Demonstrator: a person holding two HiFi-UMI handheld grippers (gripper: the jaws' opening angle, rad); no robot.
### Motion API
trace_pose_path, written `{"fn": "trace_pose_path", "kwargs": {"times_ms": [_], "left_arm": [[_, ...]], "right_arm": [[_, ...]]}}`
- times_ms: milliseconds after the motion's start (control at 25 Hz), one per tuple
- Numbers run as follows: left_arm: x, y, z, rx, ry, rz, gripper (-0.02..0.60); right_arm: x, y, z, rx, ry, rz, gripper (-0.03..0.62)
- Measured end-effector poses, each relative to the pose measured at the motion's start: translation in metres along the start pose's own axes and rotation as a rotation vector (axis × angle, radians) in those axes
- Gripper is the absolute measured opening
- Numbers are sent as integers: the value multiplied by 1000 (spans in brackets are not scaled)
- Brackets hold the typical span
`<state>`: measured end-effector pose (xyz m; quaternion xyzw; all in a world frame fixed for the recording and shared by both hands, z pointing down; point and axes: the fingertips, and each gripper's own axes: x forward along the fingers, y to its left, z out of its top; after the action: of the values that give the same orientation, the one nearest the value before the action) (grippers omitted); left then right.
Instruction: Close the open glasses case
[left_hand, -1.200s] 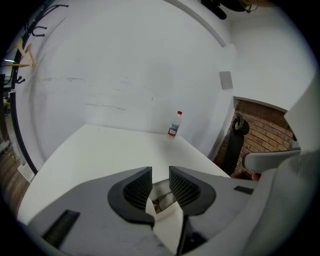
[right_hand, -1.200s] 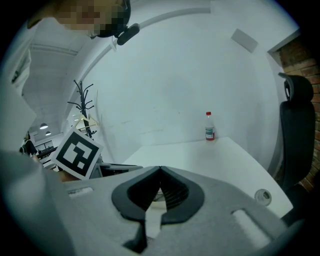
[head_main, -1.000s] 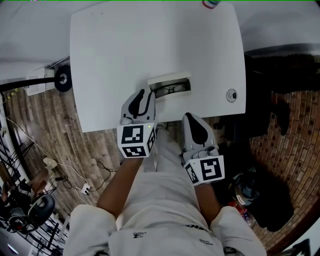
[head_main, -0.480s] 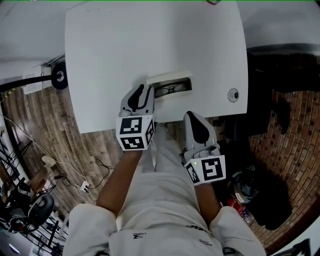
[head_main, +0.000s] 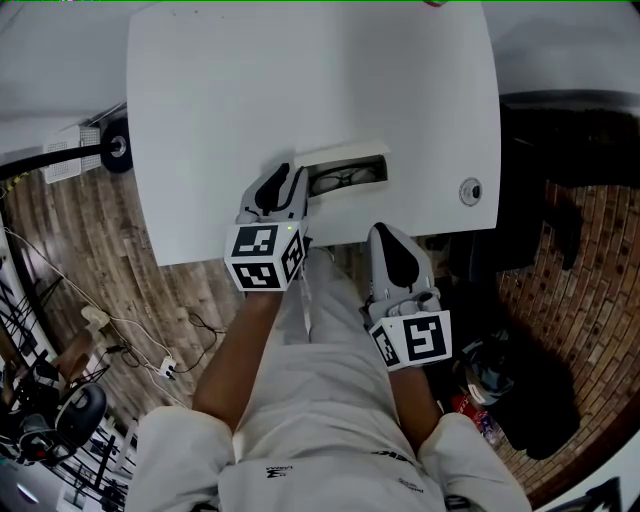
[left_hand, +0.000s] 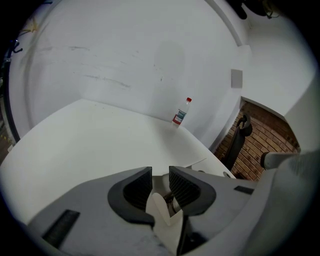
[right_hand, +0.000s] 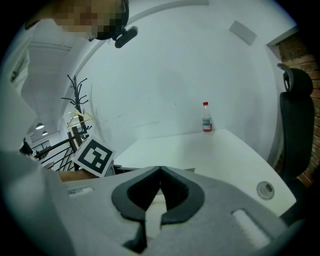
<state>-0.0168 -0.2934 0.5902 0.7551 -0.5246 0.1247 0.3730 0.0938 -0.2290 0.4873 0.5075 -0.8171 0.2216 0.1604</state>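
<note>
Lying near the worktop's near edge, the open glasses case runs lengthwise along that edge, with its smooth cream lid raised on the far side. My left gripper is at its left end, ribbed jaws narrowly apart around the cream end. My right gripper hangs off the near edge, jaws together and empty.
</note>
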Motion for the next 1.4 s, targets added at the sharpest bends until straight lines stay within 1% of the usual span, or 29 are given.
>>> {"fn": "trace_pose_path", "kwargs": {"times_ms": [160, 320, 520, 640, 800, 960, 1160, 1400], "left_arm": [[4, -1, -3, -1, 19, -29, 103], [7, 1, -4, 4, 30, -40, 101], [9, 0, -4, -9, 31, -59, 101], [9, -3, -3, -4, 37, -74, 95], [10, -2, -4, 29, 49, -73, 78], [10, -2, -5, 27, 56, -78, 74], [8, -3, -7, 50, 70, -77, 71], [7, -6, -9, 40, 67, -79, 67]], "right_arm": [[3, 0, -2, 2, 3, -2, -5], [4, 2, -2, 8, 4, -1, -5], [4, 3, -2, 2, 2, -3, -5], [4, 3, -2, 5, 4, -2, -5], [6, 4, -3, -7, 7, -5, -5], [7, 5, -5, -7, 12, -5, -5], [5, 7, -5, -11, 9, -4, -5], [1, 4, -4, -14, 5, -9, -5]]}}
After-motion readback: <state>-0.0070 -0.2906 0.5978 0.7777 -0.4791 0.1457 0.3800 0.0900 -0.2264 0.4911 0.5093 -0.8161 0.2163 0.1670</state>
